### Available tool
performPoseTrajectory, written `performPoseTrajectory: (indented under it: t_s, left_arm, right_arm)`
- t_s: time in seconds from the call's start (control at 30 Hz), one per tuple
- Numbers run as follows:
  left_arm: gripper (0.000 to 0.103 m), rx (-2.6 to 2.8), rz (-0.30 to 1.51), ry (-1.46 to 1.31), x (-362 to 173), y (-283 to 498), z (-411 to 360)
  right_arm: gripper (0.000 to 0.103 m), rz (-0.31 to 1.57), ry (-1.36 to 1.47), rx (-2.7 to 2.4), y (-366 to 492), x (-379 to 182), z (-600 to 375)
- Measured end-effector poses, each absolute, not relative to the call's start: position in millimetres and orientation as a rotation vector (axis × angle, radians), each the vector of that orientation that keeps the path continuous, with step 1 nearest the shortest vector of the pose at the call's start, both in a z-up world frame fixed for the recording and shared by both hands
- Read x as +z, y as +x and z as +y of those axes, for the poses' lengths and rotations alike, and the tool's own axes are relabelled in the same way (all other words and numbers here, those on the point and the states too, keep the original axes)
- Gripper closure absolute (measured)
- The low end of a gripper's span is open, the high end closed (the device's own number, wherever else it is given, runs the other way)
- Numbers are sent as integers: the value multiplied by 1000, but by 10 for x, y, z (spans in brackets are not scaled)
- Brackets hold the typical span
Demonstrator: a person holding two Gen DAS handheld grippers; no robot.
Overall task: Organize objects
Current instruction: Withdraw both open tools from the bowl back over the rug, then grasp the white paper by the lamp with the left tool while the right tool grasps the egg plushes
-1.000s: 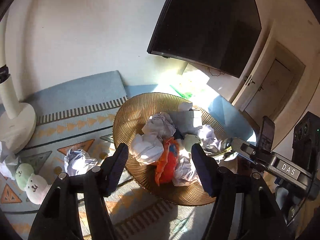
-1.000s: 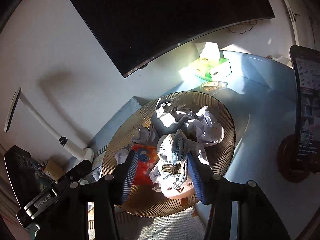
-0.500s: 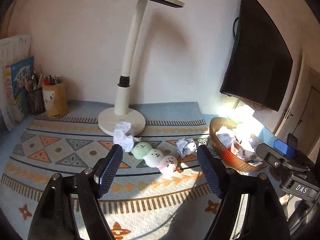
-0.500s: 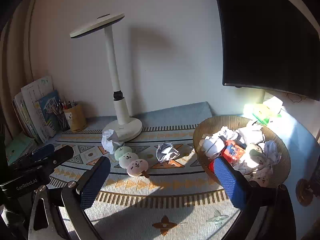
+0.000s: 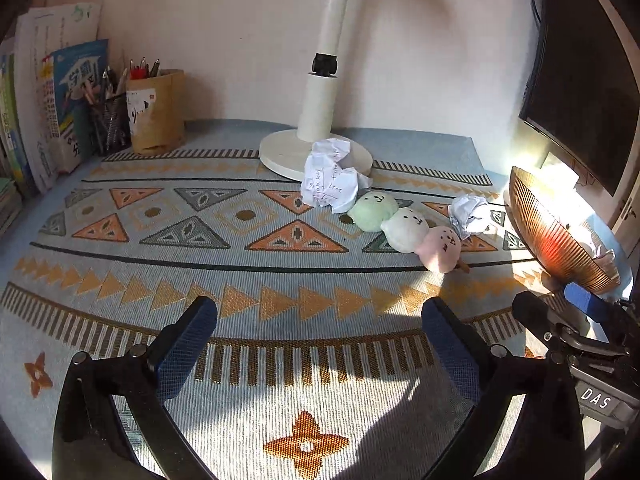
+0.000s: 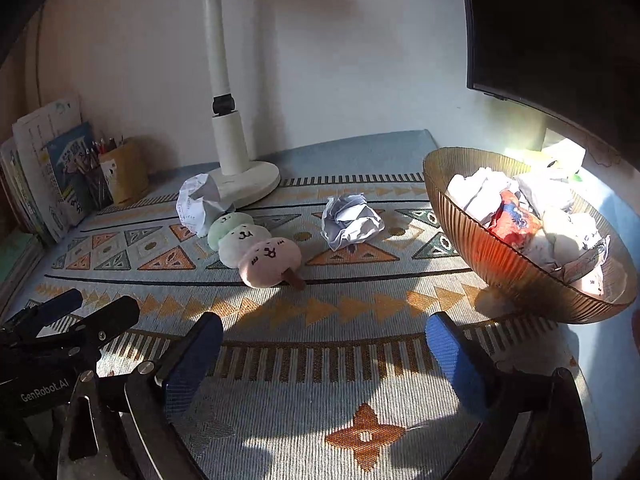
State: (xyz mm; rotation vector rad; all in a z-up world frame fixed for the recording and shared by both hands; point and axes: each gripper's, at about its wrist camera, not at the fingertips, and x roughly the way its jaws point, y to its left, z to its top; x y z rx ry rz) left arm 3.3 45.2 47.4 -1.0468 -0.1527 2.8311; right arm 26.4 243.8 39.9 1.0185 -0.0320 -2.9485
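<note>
A patterned mat (image 5: pixel 248 272) covers the desk surface, extending from the near edge to the far wall. A dark monitor (image 6: pixel 560 32) hangs at the far right. A white desk lamp (image 6: pixel 236 152) stands on the far centre of the mat. A ribbed amber bowl (image 6: pixel 516 272) sits at the right, holding crumpled paper and a red item. A three-ball plush skewer (image 6: pixel 256 244), green, white and pink, lies on the mat centre, just in front of the lamp base. One crumpled paper ball (image 5: pixel 330 178) rests against the lamp base and touches the green end of the plush; a smaller paper ball (image 6: pixel 350 222) lies between the plush and the bowl. The left gripper (image 5: pixel 318 344) hovers over the near mat, its jaws opening with nothing between them. The right gripper (image 6: pixel 324 354) stands fully spread and empty beside it.
</note>
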Motion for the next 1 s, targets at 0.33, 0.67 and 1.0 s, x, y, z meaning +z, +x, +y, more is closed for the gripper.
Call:
performPoseTrajectory:
  t_s: [0.33, 0.67, 1.0]
  left_arm:
    - [1, 2817, -265, -1140, 384, -48, 314]
    - [2, 2514, -291, -1187, 621, -518, 157]
    - [4, 2530, -236, -1208, 415, -1601, 299]
  right_arm:
    - [1, 7, 1050, -2936, 246, 372, 2382]
    - [15, 39, 1188, -2635, -165, 446, 2224]
    - [30, 228, 1186, -2548, -1001, 166, 1906]
